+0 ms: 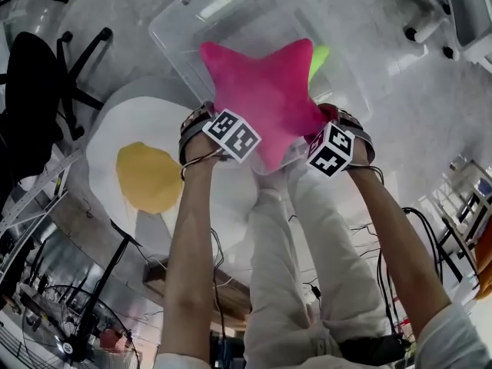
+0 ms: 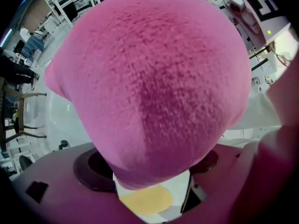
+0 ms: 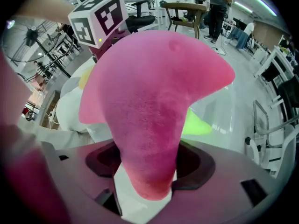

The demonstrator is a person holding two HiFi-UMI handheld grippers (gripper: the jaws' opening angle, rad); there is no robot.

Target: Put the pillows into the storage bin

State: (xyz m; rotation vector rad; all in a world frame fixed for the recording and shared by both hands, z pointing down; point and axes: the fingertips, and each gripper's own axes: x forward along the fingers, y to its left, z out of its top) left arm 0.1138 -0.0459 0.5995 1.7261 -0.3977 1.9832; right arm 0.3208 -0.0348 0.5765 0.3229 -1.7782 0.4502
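A pink star-shaped pillow (image 1: 269, 91) hangs over the clear storage bin (image 1: 178, 23), held by two of its arms. My left gripper (image 1: 219, 121) is shut on the near left arm, which fills the left gripper view (image 2: 154, 78). My right gripper (image 1: 327, 125) is shut on the near right arm, squeezed between the jaws (image 3: 149, 125). A lime-green pillow (image 1: 319, 56) lies inside the bin, partly hidden behind the star. A large fried-egg pillow (image 1: 146, 175) lies on the floor left of the bin.
A black office chair (image 1: 38, 68) stands at the far left and white chairs (image 1: 453, 6) at the top right. A floor fan (image 1: 77, 337) and cables (image 1: 392, 267) are near the person's legs (image 1: 284, 244). Another person (image 3: 217, 3) stands far off.
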